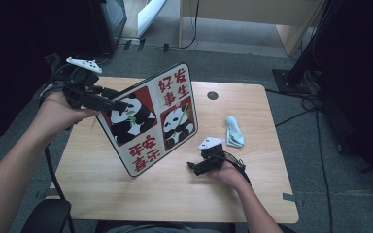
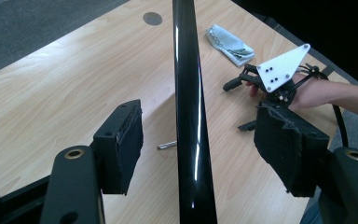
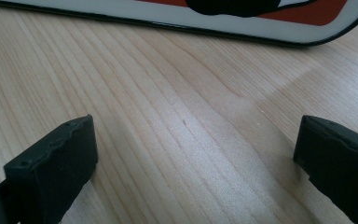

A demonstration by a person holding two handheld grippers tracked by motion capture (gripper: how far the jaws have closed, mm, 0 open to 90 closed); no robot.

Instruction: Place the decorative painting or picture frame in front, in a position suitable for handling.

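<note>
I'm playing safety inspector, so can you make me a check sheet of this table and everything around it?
Surface: wooden table, bare wood with a round hole.
Job's things: panda board stands tilted on its edge.
Clutter: crumpled cloth; small metal pin.
Grippers: left gripper open, jaws either side of the board's edge; right gripper open, low over the table.
Cables: one trails from each gripper; floor cables lie at the right.
Surroundings: grey floor; wooden furniture.

Wooden table (image 1: 175, 194) with a round dark hole (image 1: 212, 95) near its far edge. On it: a crumpled pale cloth (image 1: 233, 131) and the lower corner of the panda board (image 1: 148, 119), possibly propped by a thin metal leg (image 2: 167, 145).
</note>
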